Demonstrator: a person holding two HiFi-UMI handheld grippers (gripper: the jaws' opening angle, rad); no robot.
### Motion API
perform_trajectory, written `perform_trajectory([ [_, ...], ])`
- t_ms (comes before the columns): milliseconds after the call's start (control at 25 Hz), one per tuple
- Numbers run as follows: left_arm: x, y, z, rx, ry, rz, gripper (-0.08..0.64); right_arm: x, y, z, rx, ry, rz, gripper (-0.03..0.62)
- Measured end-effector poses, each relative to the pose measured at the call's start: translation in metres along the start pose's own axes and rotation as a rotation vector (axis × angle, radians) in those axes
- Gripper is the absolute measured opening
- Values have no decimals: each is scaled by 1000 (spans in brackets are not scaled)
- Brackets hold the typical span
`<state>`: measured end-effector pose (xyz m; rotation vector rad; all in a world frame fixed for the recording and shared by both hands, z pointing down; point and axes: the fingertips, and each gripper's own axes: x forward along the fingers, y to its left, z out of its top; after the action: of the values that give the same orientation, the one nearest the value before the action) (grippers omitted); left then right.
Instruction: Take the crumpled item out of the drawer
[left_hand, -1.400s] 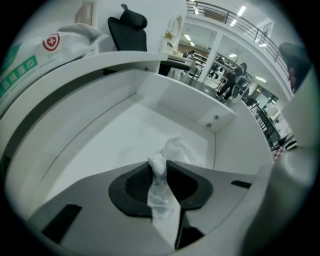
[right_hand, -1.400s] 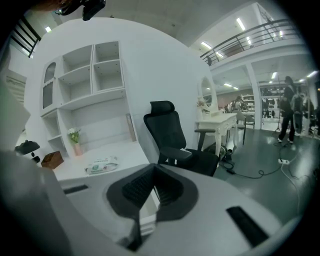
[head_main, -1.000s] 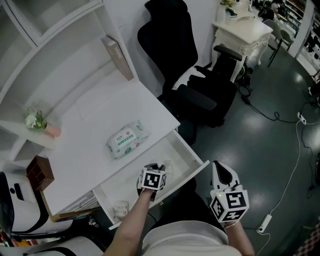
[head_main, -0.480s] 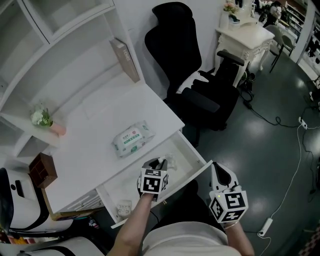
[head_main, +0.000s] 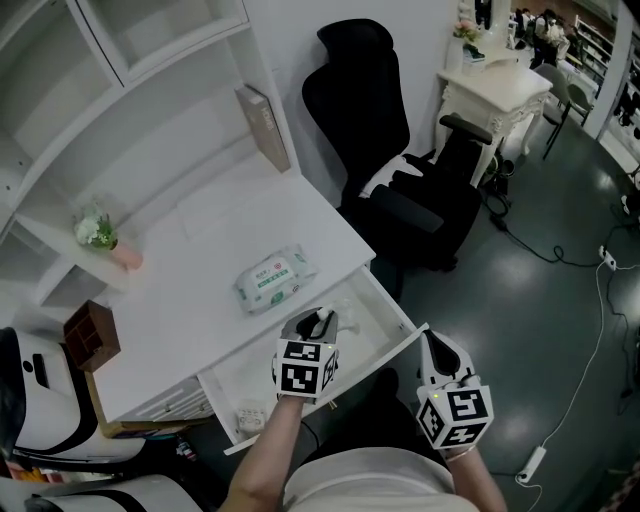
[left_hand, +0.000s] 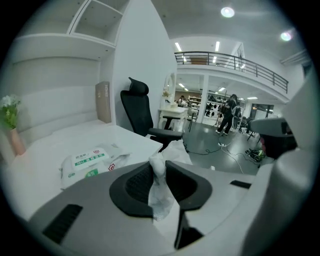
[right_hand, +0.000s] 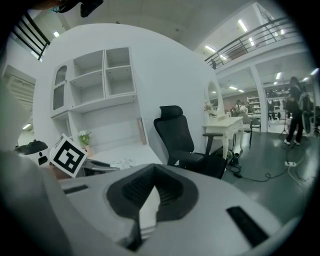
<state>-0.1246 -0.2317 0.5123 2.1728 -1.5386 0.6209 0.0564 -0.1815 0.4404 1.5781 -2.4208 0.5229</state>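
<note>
The left claw (left_hand: 158, 167) is clamped on the crumpled, translucent white wrapper (left_hand: 160, 200), its long axis running along the jaws. It hangs above the open white drawer (head_main: 388, 305). The right claw (head_main: 433, 345) seems closed on the drawer's front corner.

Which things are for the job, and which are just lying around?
For the job: crumpled item, pinched in the left gripper; drawer.
Just lying about: wipes pack; book; flowers; black chair.
</note>
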Motion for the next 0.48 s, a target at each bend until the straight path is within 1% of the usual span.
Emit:
perform_trajectory([
  [200,-20,-1,16,19,-55,7,72,-5,5,0,-3,-10,2,2],
  [480,-49,-1,30,14,-123,19,72,-11,13,2,-11,-20,13,2],
])
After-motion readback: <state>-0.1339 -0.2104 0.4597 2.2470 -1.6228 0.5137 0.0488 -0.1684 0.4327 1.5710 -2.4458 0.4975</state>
